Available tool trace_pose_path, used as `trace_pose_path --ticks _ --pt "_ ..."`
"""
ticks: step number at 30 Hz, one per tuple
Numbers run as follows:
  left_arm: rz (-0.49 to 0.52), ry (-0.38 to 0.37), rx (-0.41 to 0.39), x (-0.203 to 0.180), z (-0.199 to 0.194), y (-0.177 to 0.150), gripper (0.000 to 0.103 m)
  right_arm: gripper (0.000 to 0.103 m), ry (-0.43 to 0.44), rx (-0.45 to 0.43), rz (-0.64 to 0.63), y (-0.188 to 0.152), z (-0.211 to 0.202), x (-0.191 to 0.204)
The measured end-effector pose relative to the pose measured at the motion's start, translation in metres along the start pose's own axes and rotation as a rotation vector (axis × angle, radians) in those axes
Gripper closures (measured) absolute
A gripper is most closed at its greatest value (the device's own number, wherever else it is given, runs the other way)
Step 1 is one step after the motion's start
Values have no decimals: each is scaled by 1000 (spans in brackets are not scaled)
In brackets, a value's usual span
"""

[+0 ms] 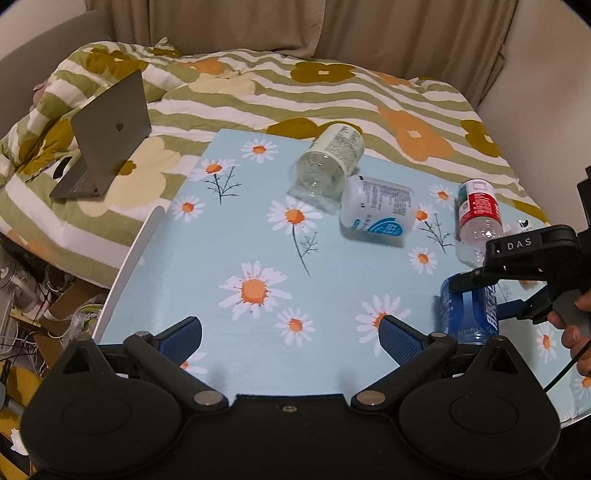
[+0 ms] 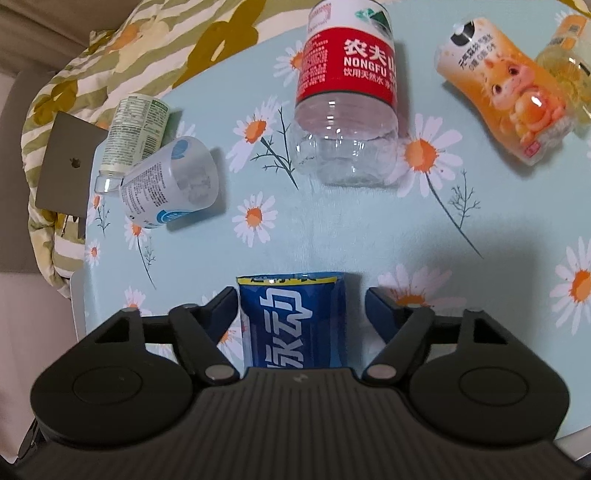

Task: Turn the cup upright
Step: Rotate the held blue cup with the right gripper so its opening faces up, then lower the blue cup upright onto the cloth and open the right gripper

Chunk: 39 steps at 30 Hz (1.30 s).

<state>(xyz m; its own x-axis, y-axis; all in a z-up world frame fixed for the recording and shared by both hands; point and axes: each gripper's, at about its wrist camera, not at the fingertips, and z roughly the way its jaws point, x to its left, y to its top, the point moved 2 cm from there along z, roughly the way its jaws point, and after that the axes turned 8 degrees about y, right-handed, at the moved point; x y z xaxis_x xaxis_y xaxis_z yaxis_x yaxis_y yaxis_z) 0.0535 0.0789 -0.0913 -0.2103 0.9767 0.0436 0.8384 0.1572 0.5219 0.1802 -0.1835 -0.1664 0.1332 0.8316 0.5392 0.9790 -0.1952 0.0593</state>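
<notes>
A blue-labelled plastic cup (image 2: 293, 321) stands between the fingers of my right gripper (image 2: 301, 299). The jaws are open, with a gap to the cup on the right side. The same cup (image 1: 467, 310) shows at the right of the left wrist view, with my right gripper (image 1: 476, 291) around it. My left gripper (image 1: 290, 334) is open and empty above the near part of the daisy-print table (image 1: 229, 251). Other cups lie on their sides: a red-labelled one (image 2: 347, 99), a white-and-blue one (image 2: 173, 181), a green-labelled one (image 2: 135, 129) and an orange one (image 2: 506, 103).
The table (image 2: 332, 229) stands against a bed with a flowered quilt (image 1: 258, 88). An open grey laptop (image 1: 107, 133) rests on the quilt at the left. Boxes and cables (image 1: 44, 306) lie on the floor left of the table. A curtain (image 1: 295, 26) hangs behind.
</notes>
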Motion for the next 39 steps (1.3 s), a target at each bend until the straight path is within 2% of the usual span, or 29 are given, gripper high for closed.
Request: trace_pose_path --ticks 2,13,18,24,29,35,39 --pt "-3 -1 1 3 0 1 0 26 11 7 1 -1 2 0" --pt "-7 -15 -13 4 -5 5 0 29 18 -32 -41 -10 -7 8" --pt "-8 -23 -24 5 -11 7 0 29 23 -101 -120 -16 -28 21" --pt "4 -28 -49 1 -14 6 0 29 4 -348 -310 -40 -49 37" --pt "20 -35 -82 -4 -13 0 0 29 -25 -548 -427 -71 -34 32" --pt "23 -31 -111 -2 -11 -12 0 29 -53 -736 -526 -98 -15 25" --pt "65 -26 -112 -2 -6 -19 0 28 -69 -808 -572 -112 -7 21"
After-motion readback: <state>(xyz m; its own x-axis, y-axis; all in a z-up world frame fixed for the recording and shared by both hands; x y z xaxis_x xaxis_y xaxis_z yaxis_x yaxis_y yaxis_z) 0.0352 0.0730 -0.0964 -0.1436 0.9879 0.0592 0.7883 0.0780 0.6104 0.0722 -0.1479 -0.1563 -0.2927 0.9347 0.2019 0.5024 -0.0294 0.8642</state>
